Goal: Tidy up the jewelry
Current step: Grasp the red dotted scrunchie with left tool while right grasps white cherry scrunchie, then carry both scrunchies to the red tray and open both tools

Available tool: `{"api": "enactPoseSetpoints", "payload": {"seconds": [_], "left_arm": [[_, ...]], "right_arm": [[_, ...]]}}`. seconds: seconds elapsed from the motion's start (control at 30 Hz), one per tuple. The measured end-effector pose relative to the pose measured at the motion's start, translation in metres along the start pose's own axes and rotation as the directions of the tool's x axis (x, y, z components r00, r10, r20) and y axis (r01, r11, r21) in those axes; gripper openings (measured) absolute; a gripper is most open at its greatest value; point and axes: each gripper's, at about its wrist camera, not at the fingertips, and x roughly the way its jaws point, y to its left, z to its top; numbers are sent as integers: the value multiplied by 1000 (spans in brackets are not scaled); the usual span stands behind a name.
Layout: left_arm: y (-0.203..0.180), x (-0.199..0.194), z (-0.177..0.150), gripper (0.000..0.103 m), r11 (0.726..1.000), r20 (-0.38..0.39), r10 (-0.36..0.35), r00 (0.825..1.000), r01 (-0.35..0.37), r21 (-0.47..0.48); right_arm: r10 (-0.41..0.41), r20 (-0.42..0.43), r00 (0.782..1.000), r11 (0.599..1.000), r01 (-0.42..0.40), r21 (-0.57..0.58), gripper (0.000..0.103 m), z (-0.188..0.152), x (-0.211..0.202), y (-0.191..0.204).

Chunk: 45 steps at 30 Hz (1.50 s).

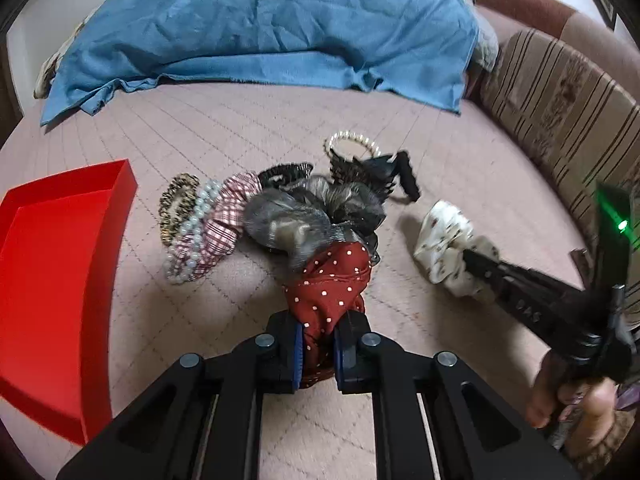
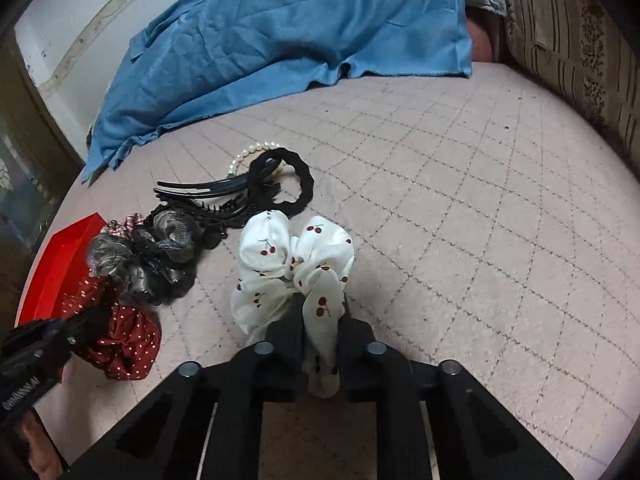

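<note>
Scrunchies filled both grippers at this moment. On the pink quilted bed cover (image 2: 460, 200), the left gripper (image 1: 316, 350) had its 2 blue pads pinched together on a fold of the red polka-dot scrunchie (image 1: 330, 284), which lay at the near edge of the pile of hair accessories (image 1: 280, 208). The right gripper (image 2: 322, 350) was clamped on the white cherry-print scrunchie (image 2: 292, 264), which sat just right of that pile and apart from it.

A red tray (image 1: 60, 272) lay at the left of the bed, well apart from the white scrunchie and nearer the red one; it looked like the place where the items were meant to go.

To do this step well, each scrunchie probably needed a straight lift before any sideways travel. The red one touched the grey gauzy scrunchie (image 1: 288, 220) beside it, so a slow rise would show whether that neighbour dragged along. The pearl strands (image 1: 196, 228) and the black claw clips (image 2: 208, 200) further in could snag too. Only a fold of soft cloth sat between each pair of pads, so the grip could slip if swung fast. The left hand had the shorter path to the tray and would sensibly go 1st, leaving room for the right to cross over the pile.
</note>
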Motion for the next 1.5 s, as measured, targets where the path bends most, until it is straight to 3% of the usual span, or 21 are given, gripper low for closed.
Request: {"api": "enactPoseSetpoints", "payload": {"seconds": [0.23,0.43,0.67,0.83,1.0,1.1,1.23,1.5], "left_arm": [[34,-69,-9,11,998,104,-2,995,9,-65],[90,-117,-25,11,979,148,123,981,-95,-182],[161,-164,-45,12,937,173,250,953,-193,-293],[215,-159,-46,12,904,149,287,946,-215,-370],[264,-129,-34,12,881,111,257,960,-185,-435],[292,-110,-18,12,866,104,210,972,-136,-481],[319,-92,2,12,848,106,201,974,-118,-516],[351,-58,15,12,827,89,130,987,-59,-560]], "right_arm": [[19,111,994,1000,-16,-27,10,-7,-40,16],[60,197,979,990,-33,-135,10,-4,-81,58],[220,118,968,952,-186,-242,10,11,-83,143],[290,31,957,912,-266,-313,10,10,-66,216],[282,-26,959,892,-272,-360,10,15,-40,268],[275,-49,960,889,-273,-367,10,20,-28,288],[268,-71,961,881,-274,-386,10,29,-7,318],[227,-141,964,878,-265,-399,10,37,59,361]]}}
